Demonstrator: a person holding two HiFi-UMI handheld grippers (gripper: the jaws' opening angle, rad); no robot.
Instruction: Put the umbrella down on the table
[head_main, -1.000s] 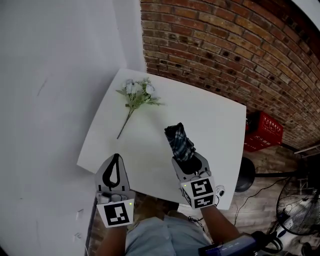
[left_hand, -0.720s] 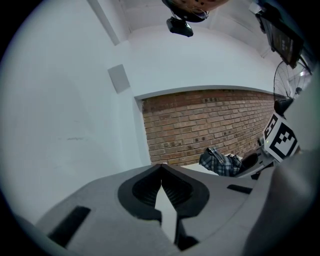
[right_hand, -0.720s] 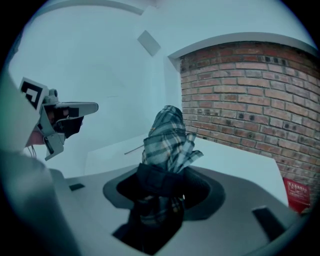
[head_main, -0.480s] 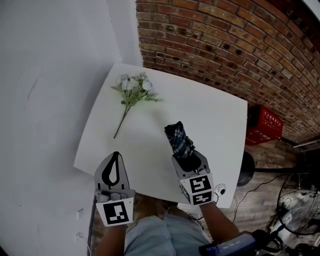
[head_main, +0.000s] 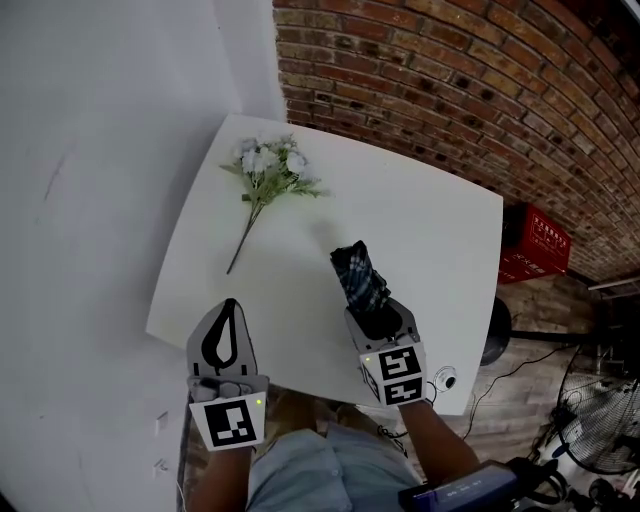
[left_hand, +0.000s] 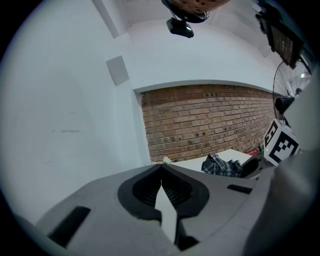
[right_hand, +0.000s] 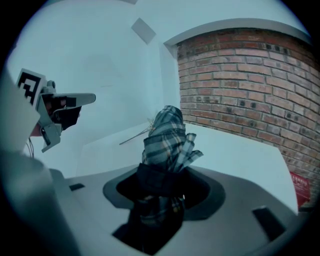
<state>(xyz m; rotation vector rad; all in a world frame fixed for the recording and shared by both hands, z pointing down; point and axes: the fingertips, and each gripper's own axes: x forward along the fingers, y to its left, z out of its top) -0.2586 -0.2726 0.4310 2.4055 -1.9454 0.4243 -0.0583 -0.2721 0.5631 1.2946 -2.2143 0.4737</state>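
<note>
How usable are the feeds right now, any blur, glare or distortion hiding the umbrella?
Head view: sharp, evenly lit, no glare on the white table; plaid umbrella plain to see. Right gripper view: heavy fisheye curving the brick wall, bluish cast, umbrella clear between the jaws. Left gripper view: same fisheye, dark corners, umbrella small at right.

Table (head_main: 440, 215): in the room's corner, left wall (head_main: 90, 200) beside it, far wall (head_main: 450, 80) behind it.
Flowers (head_main: 268, 172): on the table's far left part.
Umbrella (head_main: 358, 280): over the table's near right part, between the jaws of the right gripper (head_main: 379, 316).
Left gripper (head_main: 231, 306): at the near left edge, well left of the umbrella.
Crate (head_main: 534, 248): on the floor, right of the table.
</note>
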